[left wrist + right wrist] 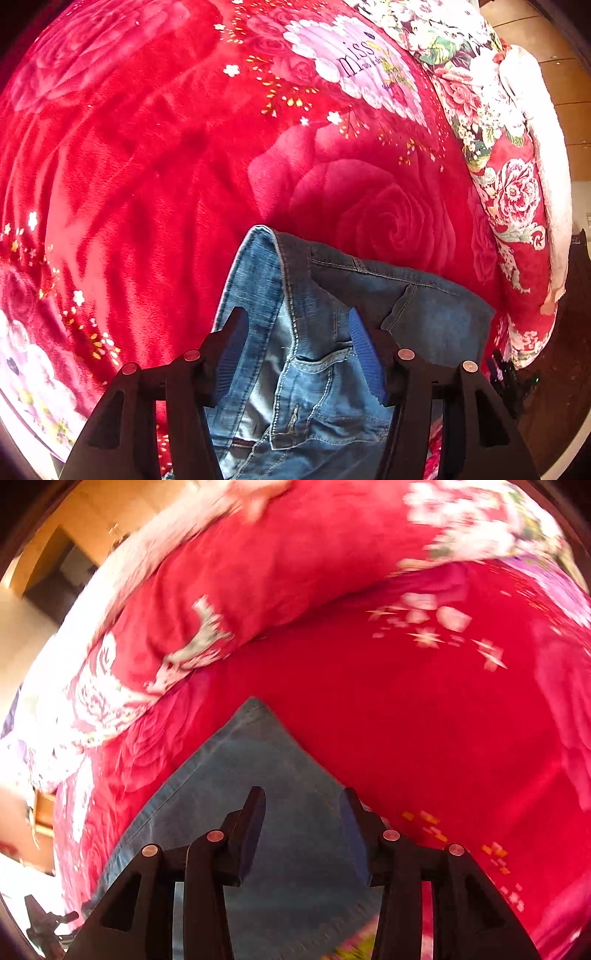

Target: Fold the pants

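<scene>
Blue denim pants (317, 332) lie on a red floral blanket (155, 166), folded, with a front pocket and the waistband showing. My left gripper (297, 317) is open just above the pocket area, its blue-padded fingers (364, 350) spread on either side of the seam. In the right wrist view a pointed corner of the pants (255, 760) lies on the blanket (424, 720). My right gripper (303, 797) is open over that denim, holding nothing. The right view is motion-blurred.
A rolled floral quilt (509, 184) runs along the blanket's right side and shows in the right wrist view (184, 609) at upper left. Wooden floor (569, 74) lies beyond it. A dark object (506, 373) sits at the bed's right edge.
</scene>
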### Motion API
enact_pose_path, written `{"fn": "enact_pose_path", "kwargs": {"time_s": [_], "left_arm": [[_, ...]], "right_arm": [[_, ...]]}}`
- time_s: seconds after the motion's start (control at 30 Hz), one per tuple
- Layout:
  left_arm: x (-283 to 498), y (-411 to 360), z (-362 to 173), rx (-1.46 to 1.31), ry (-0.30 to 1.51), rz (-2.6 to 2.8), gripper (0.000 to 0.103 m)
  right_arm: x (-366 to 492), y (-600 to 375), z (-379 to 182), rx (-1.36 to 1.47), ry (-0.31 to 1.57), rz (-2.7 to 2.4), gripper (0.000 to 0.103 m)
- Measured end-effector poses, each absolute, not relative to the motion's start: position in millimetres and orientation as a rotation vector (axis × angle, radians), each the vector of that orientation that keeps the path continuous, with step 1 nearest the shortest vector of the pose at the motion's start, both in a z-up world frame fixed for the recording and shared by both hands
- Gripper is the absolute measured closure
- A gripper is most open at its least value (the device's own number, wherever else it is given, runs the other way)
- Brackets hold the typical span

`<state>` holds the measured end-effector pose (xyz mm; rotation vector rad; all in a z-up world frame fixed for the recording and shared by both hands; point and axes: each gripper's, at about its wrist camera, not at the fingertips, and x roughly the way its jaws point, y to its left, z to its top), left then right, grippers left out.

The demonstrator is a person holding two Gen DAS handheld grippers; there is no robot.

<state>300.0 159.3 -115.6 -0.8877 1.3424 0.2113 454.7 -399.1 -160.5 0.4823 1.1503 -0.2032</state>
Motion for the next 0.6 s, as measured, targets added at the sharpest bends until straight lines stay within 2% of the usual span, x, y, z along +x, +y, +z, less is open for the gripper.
{"fn": "enact_pose_path", "kwargs": {"time_s": [0.17,0.27,0.33,0.43,0.5,0.53,0.57,0.6], "left_arm": [[325.8,170.3,-124.2,-0.944,1.367,0.224,0.044],[333.8,181.2,-121.6,-0.984,1.361,0.239,0.033],[337.7,184.7,-124.9,-1.007,1.363,0.25,0.024],[346.8,182.7,-141.4,-1.022,1.413,0.237,0.023],[353.2,180.3,-161.1,-1.029,1.453,0.245,0.025],[356.8,179.2,-167.7,-1.027,1.454,0.254,0.027],[359.1,177.9,-167.0,-1.017,1.439,0.266,0.03],[360.7,175.4,-161.6,-0.988,1.417,0.261,0.054]], "right_arm": [[507.3,-367.6,-178.4,0.33,1.22,-0.219,0.053],[528.5,-364.1,-189.0,0.298,1.226,-0.208,0.049],[539.8,-360.0,-198.1,0.271,1.228,-0.192,0.033],[547.3,-350.3,-216.9,0.229,1.267,-0.195,0.032],[546.6,-341.6,-218.3,0.169,1.254,-0.212,0.047],[545.6,-339.2,-217.1,0.155,1.249,-0.216,0.074],[544.0,-338.7,-214.8,0.149,1.243,-0.221,0.097],[541.2,-340.8,-211.8,0.184,1.251,-0.198,0.097]]}}
